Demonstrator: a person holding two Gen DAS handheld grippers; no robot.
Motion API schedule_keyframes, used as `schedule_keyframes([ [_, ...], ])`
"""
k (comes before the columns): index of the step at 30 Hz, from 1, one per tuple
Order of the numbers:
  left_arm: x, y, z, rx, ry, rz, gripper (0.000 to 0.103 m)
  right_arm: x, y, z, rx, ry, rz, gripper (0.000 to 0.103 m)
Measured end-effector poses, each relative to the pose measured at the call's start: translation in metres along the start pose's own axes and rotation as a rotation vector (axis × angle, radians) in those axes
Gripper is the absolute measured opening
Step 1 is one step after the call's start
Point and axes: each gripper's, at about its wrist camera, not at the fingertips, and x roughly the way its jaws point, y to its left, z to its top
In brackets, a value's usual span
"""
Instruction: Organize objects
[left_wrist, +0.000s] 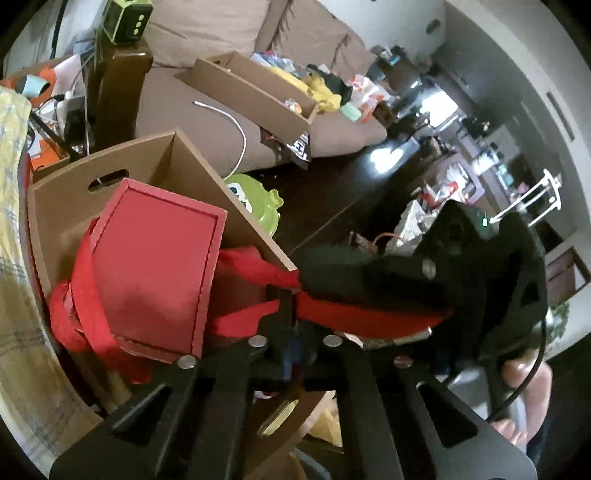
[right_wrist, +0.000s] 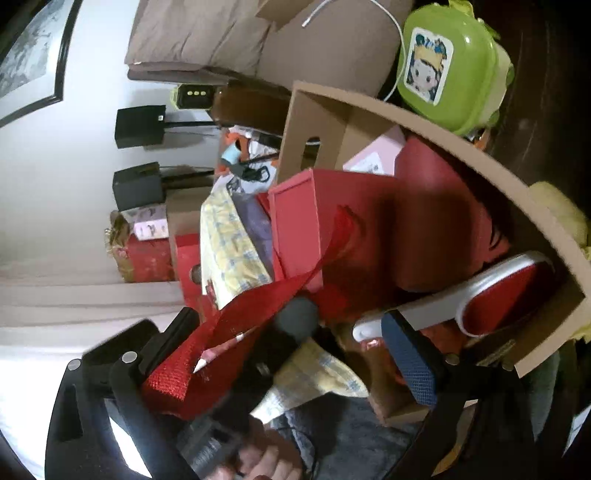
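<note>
A red gift box (left_wrist: 155, 273) leans inside an open cardboard box (left_wrist: 162, 155), with a red ribbon (left_wrist: 251, 269) looped round it. My left gripper (left_wrist: 288, 310) is shut on that ribbon beside the box's corner. In the right wrist view the ribbon (right_wrist: 258, 295) runs from the red box (right_wrist: 295, 221) across my right gripper (right_wrist: 290, 317), which stands open, its jaws wide apart. The ribbon lies against its left finger. The left gripper's fingers (right_wrist: 295, 314) reach in between them. One of the right gripper's fingers (left_wrist: 351, 269) lies over the ribbon in the left wrist view.
The cardboard box (right_wrist: 498, 177) also holds a pink box (right_wrist: 376, 155) and a red-padded lint brush (right_wrist: 506, 291). A green lunch box (right_wrist: 450, 62) sits behind it, by a sofa (left_wrist: 207, 122) carrying a cardboard tray (left_wrist: 251, 88) and a white cable (left_wrist: 236, 125). Yellow checked cloth (left_wrist: 14, 258) lies on the left.
</note>
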Motion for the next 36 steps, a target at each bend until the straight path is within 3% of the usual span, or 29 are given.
schedule_keyframes([
  [4,0.010,-0.011,-0.006,0.100,0.036,0.051,0.001,0.000,-0.006,0.000,0.025,-0.004,0.030,0.097],
  [7,0.020,-0.017,-0.016,0.142,0.074,0.102,0.001,0.000,-0.009,0.001,0.047,-0.001,0.064,0.090],
  [10,0.031,-0.001,-0.019,0.070,0.109,0.186,0.001,-0.001,-0.009,-0.001,0.067,0.025,0.146,0.090],
  [13,0.033,0.022,-0.021,-0.019,0.136,0.202,0.001,-0.013,-0.003,-0.001,0.049,0.024,0.228,0.094],
  [16,0.021,0.030,-0.023,-0.049,0.107,0.178,0.001,-0.033,0.002,0.001,0.048,-0.028,0.280,0.102],
  [19,-0.002,0.027,-0.020,-0.064,0.062,0.122,0.001,-0.053,0.010,0.000,0.004,-0.096,0.204,0.103],
  [23,-0.040,0.022,-0.008,-0.058,-0.022,0.125,0.002,-0.067,0.020,-0.006,-0.032,-0.137,0.121,0.103],
  [25,-0.067,0.024,-0.005,-0.077,-0.071,0.153,0.012,-0.073,0.025,-0.010,-0.051,-0.156,0.083,0.103],
  [26,-0.077,0.025,-0.003,-0.082,-0.088,0.167,0.027,-0.075,0.028,-0.012,-0.064,-0.166,0.062,0.103],
  [27,-0.089,0.025,-0.002,-0.081,-0.108,0.192,0.049,-0.078,0.033,-0.015,-0.078,-0.177,0.042,0.103],
  [29,-0.110,0.023,-0.002,-0.067,-0.134,0.284,0.070,-0.079,0.040,-0.020,-0.097,-0.189,0.027,0.103],
  [33,-0.144,0.022,-0.009,-0.050,-0.172,0.390,0.076,-0.075,0.061,-0.033,-0.128,-0.204,0.062,0.103],
  [36,-0.178,0.033,-0.013,-0.122,-0.249,0.427,0.080,-0.064,0.089,-0.044,-0.213,-0.213,-0.027,0.103],
])
